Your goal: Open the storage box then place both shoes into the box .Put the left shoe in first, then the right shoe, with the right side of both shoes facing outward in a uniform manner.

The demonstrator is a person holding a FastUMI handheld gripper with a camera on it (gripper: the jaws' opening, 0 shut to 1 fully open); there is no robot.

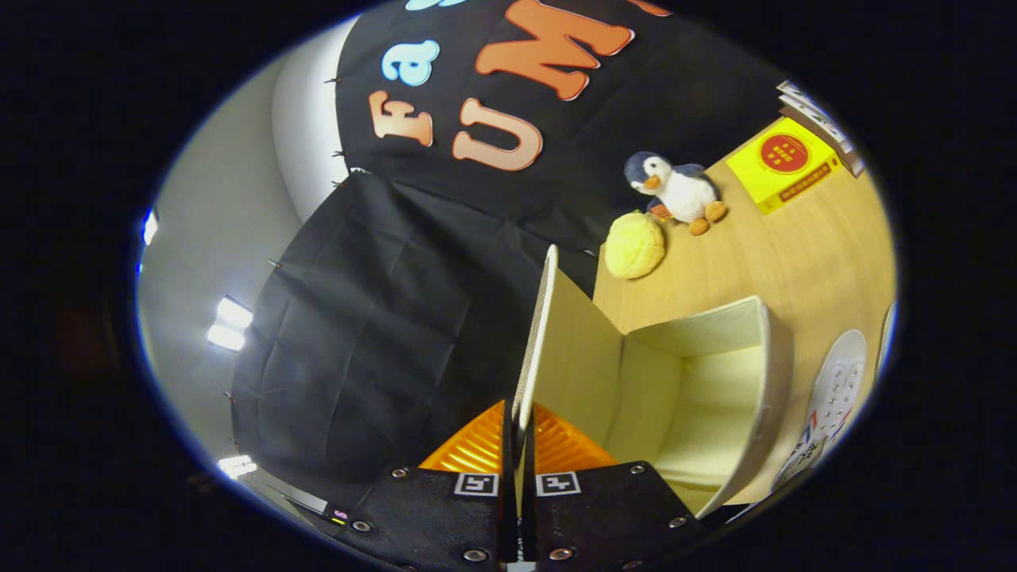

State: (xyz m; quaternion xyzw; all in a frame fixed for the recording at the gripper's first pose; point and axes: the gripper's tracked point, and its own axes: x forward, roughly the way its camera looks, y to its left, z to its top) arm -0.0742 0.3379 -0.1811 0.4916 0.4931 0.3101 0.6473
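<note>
tool (520, 445): its two fingers are pressed together on the edge of the box's lid, one on each face of the thin panel, pinching it.
lid (539, 334): a pale flap standing edge-on straight ahead of the fingers, swung wide from the box mouth and still joined to the box along one side.
storage box (699, 397): a cream box lying on the desk just to one side of the fingers, its mouth open toward me, the inside pale and bare as far as i can see.
shoe (834, 397): a white shoe with rows of small holes lies on the desk just beyond the box's far wall; only part of it is visible, and i cannot tell whether it is the left or the right one.
desk (794, 254): a light wood-grain top, smooth, running from the box toward the booth wall.
yellow ball (634, 245): a fuzzy round thing at the desk's edge, beyond the lid's tip.
penguin toy (675, 191): a small plush just beside the ball, nearly touching it.
yellow packet (783, 163): flat on the desk, further along from the penguin, with a red round mark.
booth wall (381, 318): black cloth hung in creased panels beyond the desk.
room: a plain grey wall (214, 222) past the cloth, with bright light patches (229, 324) on it.
</note>
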